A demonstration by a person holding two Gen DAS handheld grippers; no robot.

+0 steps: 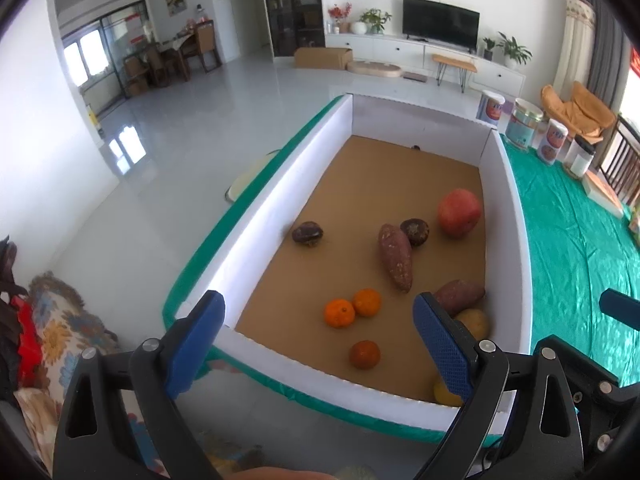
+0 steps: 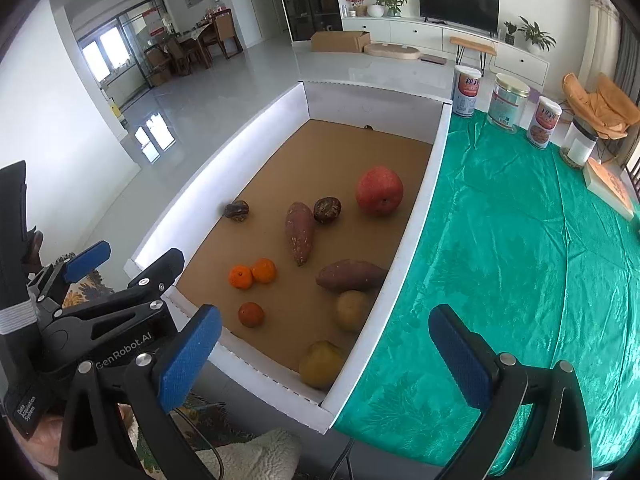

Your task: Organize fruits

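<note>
A white-walled tray with a brown floor holds the produce. In it lie a red apple, two sweet potatoes, two bright oranges side by side, a darker orange, two dark passion fruits, and two yellow-brown fruits. My left gripper is open and empty above the tray's near wall. My right gripper is open and empty above the tray's near right corner.
A green cloth covers the table to the right of the tray. Several cans and jars stand at its far edge, with a flat box at the right. The tray's left wall runs along the table edge above the floor.
</note>
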